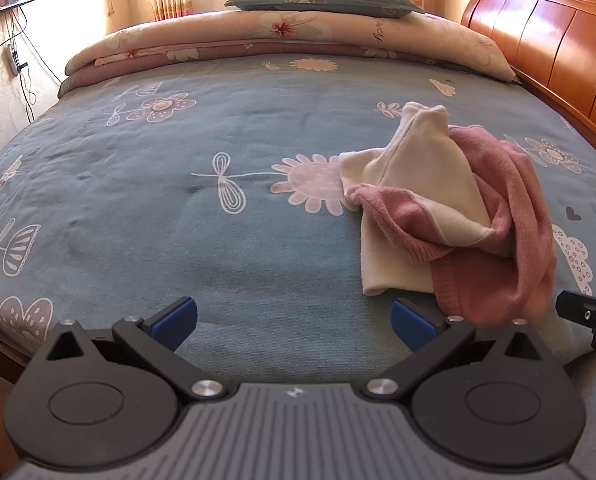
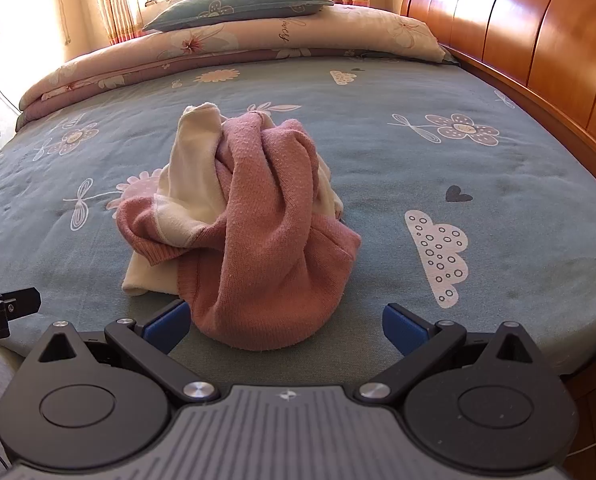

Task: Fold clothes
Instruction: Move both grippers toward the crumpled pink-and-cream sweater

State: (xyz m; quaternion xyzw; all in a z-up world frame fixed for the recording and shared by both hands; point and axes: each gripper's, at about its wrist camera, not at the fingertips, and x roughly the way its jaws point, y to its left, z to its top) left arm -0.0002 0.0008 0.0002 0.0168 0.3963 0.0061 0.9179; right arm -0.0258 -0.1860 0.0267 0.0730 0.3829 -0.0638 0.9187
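Evidently both the left tool [image 1: 294,322] and right tool [image 2: 286,322] gape, empty.

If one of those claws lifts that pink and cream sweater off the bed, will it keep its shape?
Probably not. The pink and cream sweater lies crumpled in soft folds, so it would likely droop and unfurl. Its knit looks fuzzy, so the pads should hold it without slipping. Pushed along the blue bedspread, it would probably bunch, not slide.

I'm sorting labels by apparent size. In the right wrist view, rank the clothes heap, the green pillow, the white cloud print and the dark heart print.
Largest to smallest as seen:
1. clothes heap, nearest the camera, which inflates it
2. green pillow, far off
3. white cloud print
4. dark heart print
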